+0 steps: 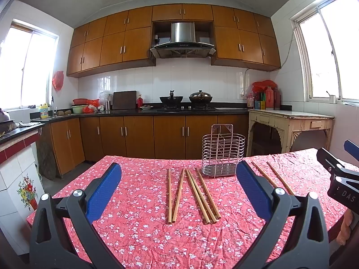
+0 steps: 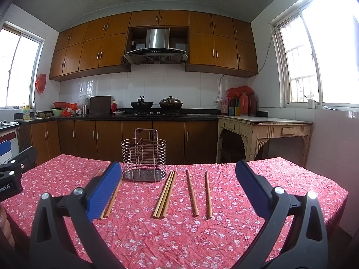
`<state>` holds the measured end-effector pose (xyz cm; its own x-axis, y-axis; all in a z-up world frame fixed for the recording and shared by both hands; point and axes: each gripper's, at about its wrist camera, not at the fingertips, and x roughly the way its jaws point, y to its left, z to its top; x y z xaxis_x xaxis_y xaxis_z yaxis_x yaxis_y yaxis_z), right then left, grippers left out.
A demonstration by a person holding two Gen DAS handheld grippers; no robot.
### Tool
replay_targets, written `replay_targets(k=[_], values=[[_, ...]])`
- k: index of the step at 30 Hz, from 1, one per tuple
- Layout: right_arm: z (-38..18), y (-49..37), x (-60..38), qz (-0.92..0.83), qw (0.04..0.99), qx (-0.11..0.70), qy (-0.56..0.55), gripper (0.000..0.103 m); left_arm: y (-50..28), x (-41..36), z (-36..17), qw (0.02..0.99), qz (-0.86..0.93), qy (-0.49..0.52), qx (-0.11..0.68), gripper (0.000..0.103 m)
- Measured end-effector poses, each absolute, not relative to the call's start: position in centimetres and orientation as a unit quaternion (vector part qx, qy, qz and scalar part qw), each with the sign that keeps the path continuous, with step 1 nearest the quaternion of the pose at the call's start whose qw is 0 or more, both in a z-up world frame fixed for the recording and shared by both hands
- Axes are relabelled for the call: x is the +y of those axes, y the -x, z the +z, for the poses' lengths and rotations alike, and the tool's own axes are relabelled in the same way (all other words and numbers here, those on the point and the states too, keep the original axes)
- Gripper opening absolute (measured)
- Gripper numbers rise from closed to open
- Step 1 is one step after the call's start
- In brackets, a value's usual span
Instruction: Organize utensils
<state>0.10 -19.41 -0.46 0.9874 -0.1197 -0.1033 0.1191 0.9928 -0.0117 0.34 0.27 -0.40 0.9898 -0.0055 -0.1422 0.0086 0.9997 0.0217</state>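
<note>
Several wooden chopsticks lie side by side on the red floral tablecloth (image 1: 139, 224). In the left wrist view a pair (image 1: 174, 196) and a bundle of three (image 1: 203, 196) lie between my fingers, and two more (image 1: 280, 179) lie to the right. The empty wire utensil holder (image 1: 223, 154) stands upright just behind them. My left gripper (image 1: 178, 165) hovers open above the near table. In the right wrist view my right gripper (image 2: 178, 164) is also open and empty, with the bundle (image 2: 165, 195) and two single chopsticks (image 2: 192, 194) ahead and the holder (image 2: 144, 157) behind.
The right gripper (image 1: 338, 151) shows at the right edge of the left view; the left gripper (image 2: 14, 151) shows at the left edge of the right view. Kitchen cabinets (image 1: 139, 136) and a cream side table (image 2: 264, 130) stand beyond the table's far edge.
</note>
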Motion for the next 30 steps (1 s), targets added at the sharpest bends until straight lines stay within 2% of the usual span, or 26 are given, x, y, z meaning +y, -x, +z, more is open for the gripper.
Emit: replay_targets(k=[30], values=[[-1.6, -0.6, -19.1, -0.061, 0.996, 0.058, -0.002, 0.099, -0.9, 0.6, -0.8, 0.997, -0.003, -0.007, 0.079, 0.101]])
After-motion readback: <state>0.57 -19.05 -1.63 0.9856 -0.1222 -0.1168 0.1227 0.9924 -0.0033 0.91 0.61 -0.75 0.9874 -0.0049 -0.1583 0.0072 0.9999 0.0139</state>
